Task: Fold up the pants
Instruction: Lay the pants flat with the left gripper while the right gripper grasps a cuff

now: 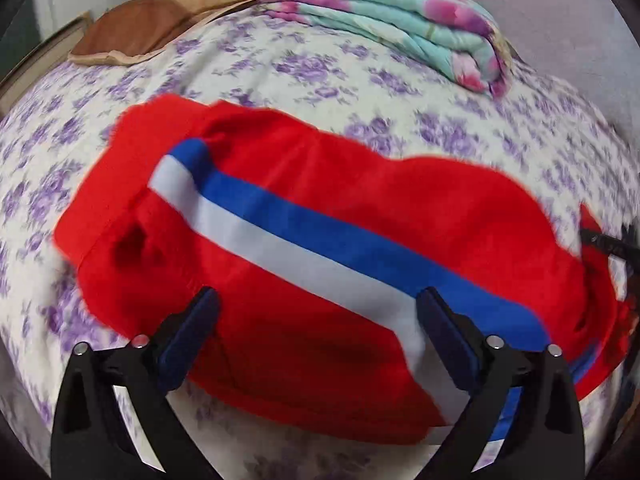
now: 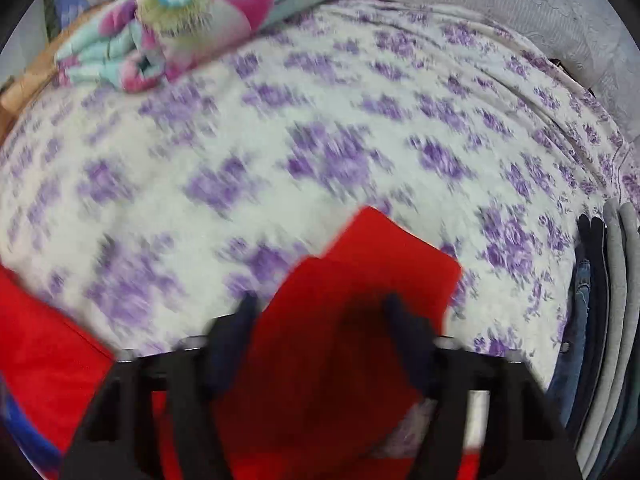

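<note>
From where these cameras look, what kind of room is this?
Most likely a bedroom at home. The red pants with a blue and white stripe lie on a bed with a white sheet printed with purple flowers; a folded turquoise and pink floral quilt lies at its far end, and folded grey and dark clothes are stacked beside it.

Both wrist views close above bed (image 1: 280, 64)

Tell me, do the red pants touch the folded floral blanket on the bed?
Apart. The left wrist view shows the red pants and the folded floral blanket with a strip of bare purple-flowered bedsheet between them.
</note>
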